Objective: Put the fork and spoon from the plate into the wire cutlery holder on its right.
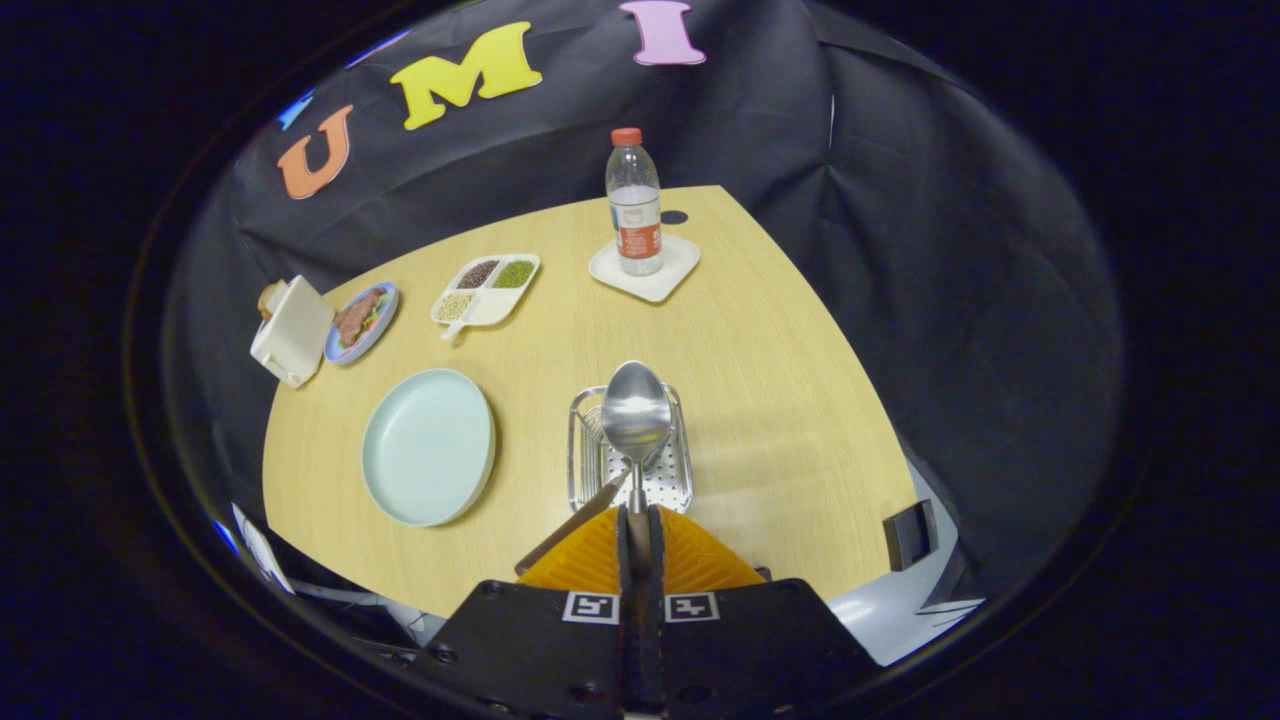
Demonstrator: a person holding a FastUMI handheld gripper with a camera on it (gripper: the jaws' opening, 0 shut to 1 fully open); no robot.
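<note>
Spoon (636,415): polished metal with a smooth oval bowl and a thin straight handle; its bowl shines with reflected light.
Handling: probably light and rigid, but slick, so it could pivot or slide if the pinch loosens.
Hold: the narrow handle is the sensible place, and that is where it is taken now, low on the stem.
Tongs (640,530): closed on the spoon's handle, both fingers pressed against it, the bowl standing up at 12 o'clock from them.
Spoon's place: raised over the wire holder (630,455), bowl end uppermost.
Wire holder: a small shiny rectangular basket with a perforated floor, just ahead of the tongs; thin rods inside may be the fork, I cannot tell for sure.
Plate (428,446): pale blue-green, round, bare, at 9 o'clock from the holder on the wooden surface (780,400).
Stage, as I judge it: the spoon needs only lowering and releasing.
Risk: a clumsy release could let it clatter off the rim.
Bottle (634,202): well beyond, at 12 o'clock.
</note>
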